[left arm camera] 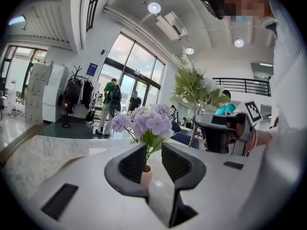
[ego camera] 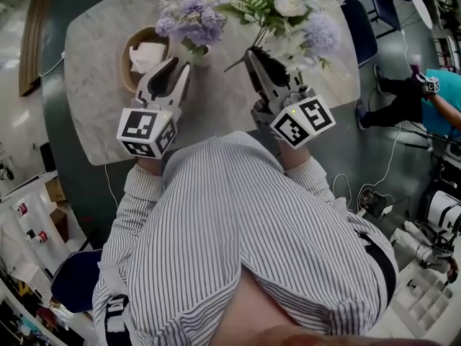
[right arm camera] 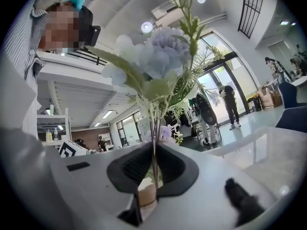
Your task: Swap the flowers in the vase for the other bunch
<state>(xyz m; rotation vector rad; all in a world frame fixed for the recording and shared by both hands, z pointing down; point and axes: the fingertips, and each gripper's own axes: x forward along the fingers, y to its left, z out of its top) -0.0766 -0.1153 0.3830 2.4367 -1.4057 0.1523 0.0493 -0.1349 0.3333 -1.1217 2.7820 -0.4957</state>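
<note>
Left claw (left arm camera: 153,153): half open, pads clear of the vase (left arm camera: 146,176) and the upright purple flowers (left arm camera: 149,123) standing between them on the table (ego camera: 216,117). Right claw (right arm camera: 153,163): clamped on the stems of the other bunch (right arm camera: 163,56), upright, just right of the vase.

I wear a white shirt (ego camera: 238,222) with thin dark stripes and long, cuffed sleeves. My left gripper (ego camera: 176,69) and right gripper (ego camera: 253,56) have black ribbed jaws on pale grey shells. At six o'clock of each sits a black-and-white marker cube, the left cube (ego camera: 147,131) and the right cube (ego camera: 303,122).
</note>
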